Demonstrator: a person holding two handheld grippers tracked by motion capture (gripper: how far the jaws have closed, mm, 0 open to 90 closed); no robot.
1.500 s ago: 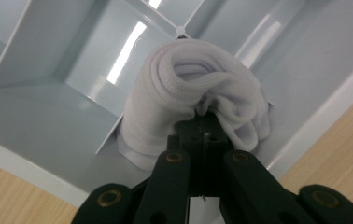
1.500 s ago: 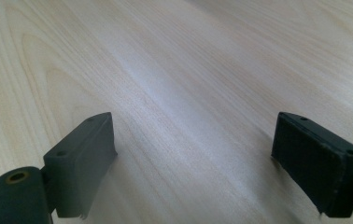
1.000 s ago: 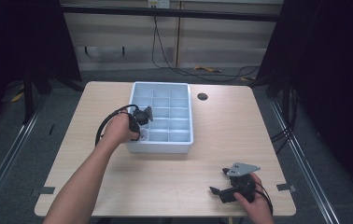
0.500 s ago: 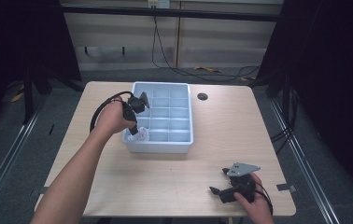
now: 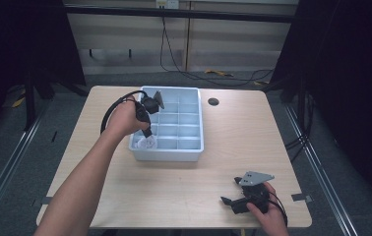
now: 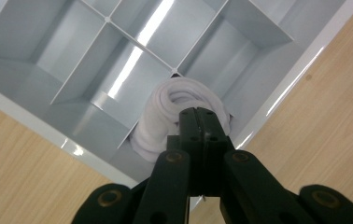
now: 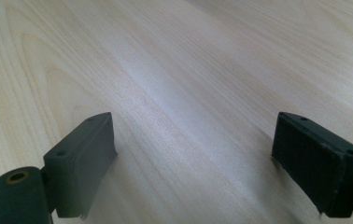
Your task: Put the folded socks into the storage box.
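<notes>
one coil (image 6: pixel 174 112) sits in the tray (image 5: pixel 194 150) at frame centre; your left gripper (image 6: pixel 201 122) is pinched tight above it, right gripper (image 7: pixel 198 163) wide. next, likely fetch another.

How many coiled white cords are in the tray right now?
1. A white cord sits in the near-left corner compartment of the tray, at the left gripper; the arm may hide others.

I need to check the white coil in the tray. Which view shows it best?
The left gripper view: the white coil sits close up in a corner compartment of the tray. The high view shows it small beside the left gripper.
</notes>
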